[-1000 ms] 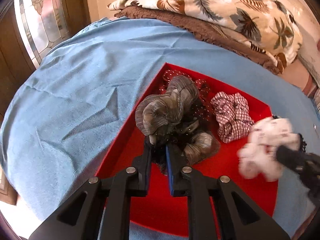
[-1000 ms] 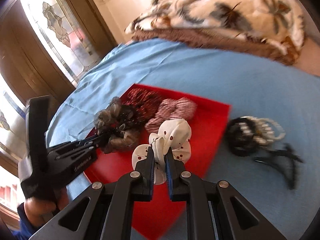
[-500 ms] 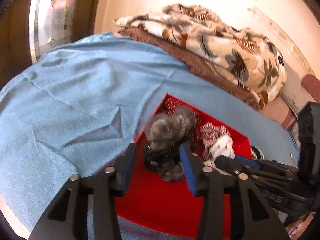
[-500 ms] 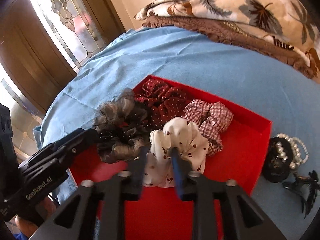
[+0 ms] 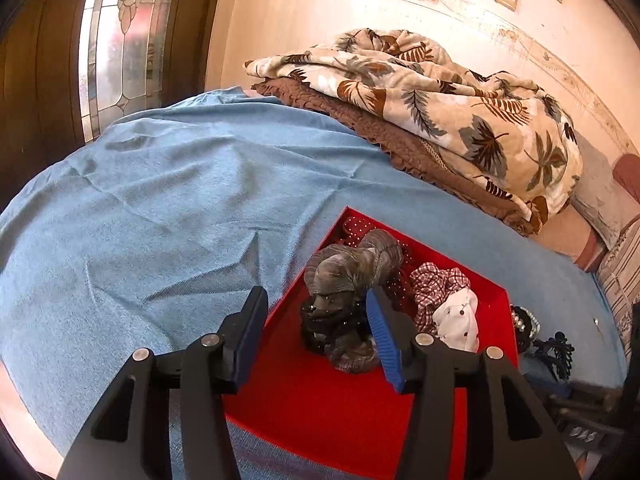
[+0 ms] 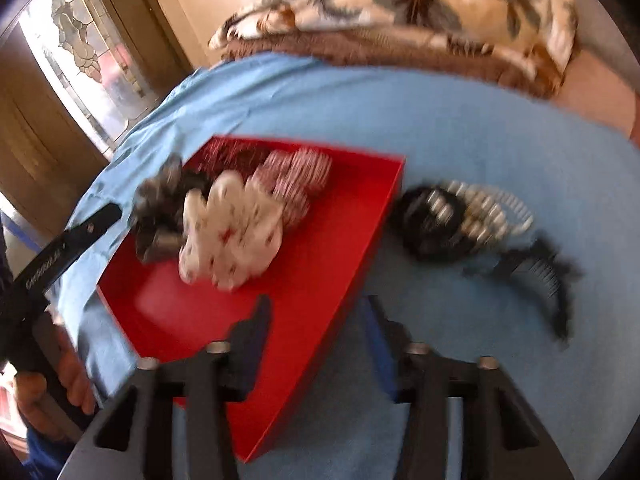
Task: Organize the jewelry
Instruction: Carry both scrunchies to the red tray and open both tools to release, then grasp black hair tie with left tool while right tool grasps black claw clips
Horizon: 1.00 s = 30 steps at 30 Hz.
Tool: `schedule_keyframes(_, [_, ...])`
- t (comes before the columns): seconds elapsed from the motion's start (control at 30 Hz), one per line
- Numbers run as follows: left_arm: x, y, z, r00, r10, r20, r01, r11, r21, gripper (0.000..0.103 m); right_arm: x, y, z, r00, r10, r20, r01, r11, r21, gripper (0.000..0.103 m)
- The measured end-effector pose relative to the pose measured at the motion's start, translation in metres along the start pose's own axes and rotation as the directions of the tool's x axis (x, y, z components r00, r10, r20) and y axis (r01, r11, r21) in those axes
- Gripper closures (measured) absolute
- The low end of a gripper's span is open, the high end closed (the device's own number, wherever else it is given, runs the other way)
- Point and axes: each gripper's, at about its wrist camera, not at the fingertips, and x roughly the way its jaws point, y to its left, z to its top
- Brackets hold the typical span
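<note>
While both claws stand wide with nothing between their fingers, the red tray point(image 5: 352, 412) lies on the blue bedspread point(image 5: 160, 208) of a bed, toward its near right part. Over the tray's near left edge hangs the left claw point(image 5: 316, 340), its blue-padded fingers point(image 5: 384, 340) apart on either side of a grey scrunchie point(image 5: 352, 268) that rests in the tray against its left wall; whether a pad touches the fabric I cannot tell. Behind that scrunchie a dark red dotted scrunchie point(image 5: 354, 228) fills the tray's far corner, a red-and-white checked scrunchie point(image 5: 436, 284) lies to the right of the grey one, and a white scrunchie with small dark-red marks point(image 5: 458, 320) sits just in front of the checked one. In the blurred right wrist view the right claw point(image 6: 316, 344) straddles the tray's near right wall. Outside that wall, on the bedspread, lie a black scrunchie point(image 6: 432, 224) touching a pearl bracelet point(image 6: 492, 208), and a black hair claw clip point(image 6: 540, 272) nearer. A leaf-print blanket point(image 5: 440, 92) is heaped along the bed's far edge.
</note>
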Motion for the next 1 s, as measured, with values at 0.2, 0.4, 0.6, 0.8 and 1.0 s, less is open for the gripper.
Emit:
schedule_keyframes(0.2, [0.001,0.001,-0.001,1.0,0.003,0.002,-0.003,1.0,-0.008,0.053,0.011,0.005,0.007,0.999,-0.047,-0.006,0.047,0.998,-0.035,0.089])
schedule_keyframes(0.4, [0.004,-0.002,-0.001,1.0,0.011,0.0,-0.011,1.0,0.01,0.053,0.027,0.007,0.025,0.999,-0.041,0.013,0.041,0.998,-0.049,0.09])
schedule_keyframes(0.6, [-0.005,-0.019,-0.002,1.0,-0.012,-0.024,0.013,0.999,0.035,0.053,-0.022,-0.013,0.018,0.997,0.021,0.077,-0.019,1.0,-0.024,0.077])
schedule_keyframes(0.8, [-0.024,-0.079,-0.004,0.989,-0.129,-0.077,0.138,0.982,0.128,0.049,-0.1,-0.101,-0.007,0.972,-0.121,0.202,0.112,0.992,0.058,0.05])
schedule_keyframes(1.0, [-0.004,-0.164,-0.009,0.957,-0.207,-0.204,0.254,0.937,0.241,0.046,-0.111,-0.165,-0.022,0.97,-0.149,0.193,0.111,0.974,0.196,0.05])
